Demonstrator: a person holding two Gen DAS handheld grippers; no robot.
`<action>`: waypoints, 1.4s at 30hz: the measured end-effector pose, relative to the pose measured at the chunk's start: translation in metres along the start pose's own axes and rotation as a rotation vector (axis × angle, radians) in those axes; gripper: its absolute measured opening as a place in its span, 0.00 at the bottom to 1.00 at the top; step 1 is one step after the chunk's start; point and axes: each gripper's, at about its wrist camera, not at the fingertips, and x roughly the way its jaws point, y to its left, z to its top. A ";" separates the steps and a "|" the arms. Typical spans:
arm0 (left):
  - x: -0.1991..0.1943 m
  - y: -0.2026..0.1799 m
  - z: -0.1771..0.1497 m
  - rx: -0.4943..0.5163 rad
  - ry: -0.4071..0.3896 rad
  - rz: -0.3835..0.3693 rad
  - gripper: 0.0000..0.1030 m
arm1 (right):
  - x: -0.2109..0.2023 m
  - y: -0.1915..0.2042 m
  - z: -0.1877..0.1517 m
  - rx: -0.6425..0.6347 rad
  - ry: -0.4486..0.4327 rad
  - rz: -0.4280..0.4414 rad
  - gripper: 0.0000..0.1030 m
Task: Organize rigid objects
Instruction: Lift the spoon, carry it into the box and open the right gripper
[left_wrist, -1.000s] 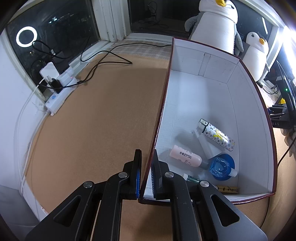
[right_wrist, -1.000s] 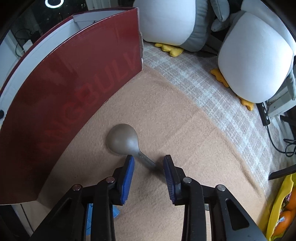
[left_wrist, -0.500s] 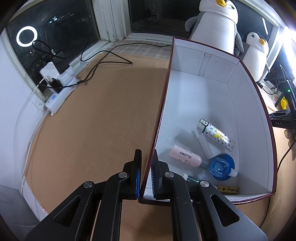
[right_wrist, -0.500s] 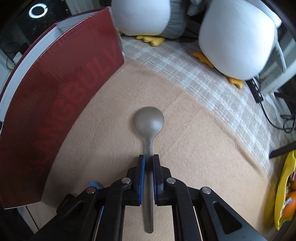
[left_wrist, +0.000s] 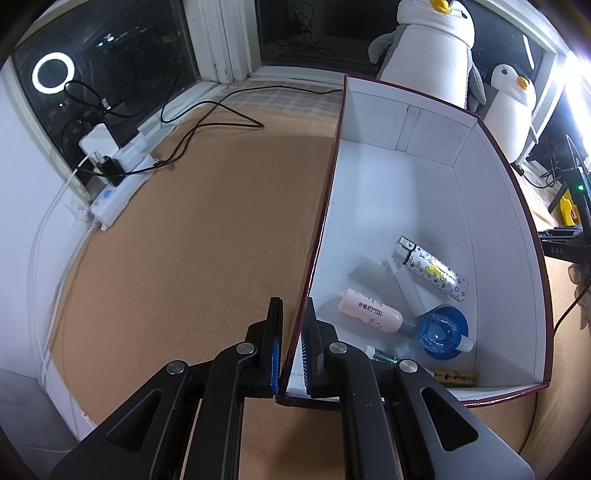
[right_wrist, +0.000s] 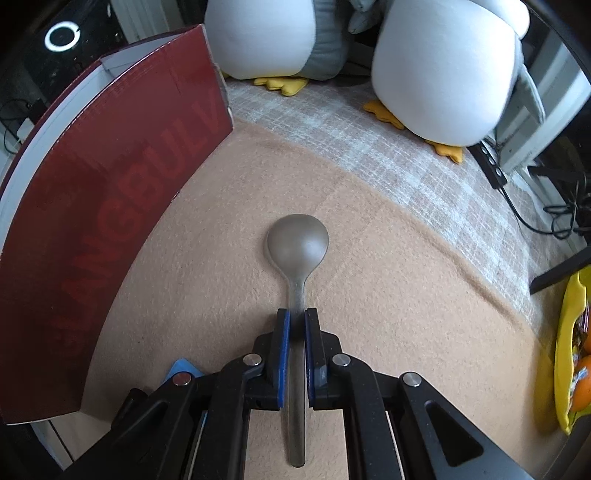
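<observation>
My left gripper (left_wrist: 293, 314) is shut on the near left wall of a dark red box with a white inside (left_wrist: 388, 192). In the box lie a patterned lighter (left_wrist: 432, 267), a pink bottle (left_wrist: 371, 310), a blue round cap (left_wrist: 441, 330) and a wooden clothespin (left_wrist: 456, 377). My right gripper (right_wrist: 296, 317) is shut on the handle of a grey spoon (right_wrist: 297, 245), bowl pointing away, above the tan blanket. The box's red outer wall (right_wrist: 110, 206) stands to the left of the spoon.
A white power strip (left_wrist: 118, 184) with black cables lies at the far left by the window. Two plush penguins (right_wrist: 443, 66) stand behind the box. A yellow tray with oranges (right_wrist: 570, 350) is at the right edge. A small blue object (right_wrist: 183, 369) lies beside my right gripper.
My right gripper closed on the spoon's handle and lifted it, turning the spoon to point straight ahead. The left gripper has not moved.
</observation>
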 end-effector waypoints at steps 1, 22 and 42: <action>0.000 0.000 0.000 0.000 -0.001 0.000 0.08 | -0.002 -0.002 -0.002 0.010 -0.004 0.006 0.07; -0.001 0.000 -0.001 -0.004 -0.021 -0.013 0.08 | -0.112 0.033 -0.034 0.106 -0.251 0.067 0.07; -0.006 0.006 -0.006 -0.007 -0.051 -0.057 0.08 | -0.164 0.155 -0.013 0.044 -0.353 0.203 0.07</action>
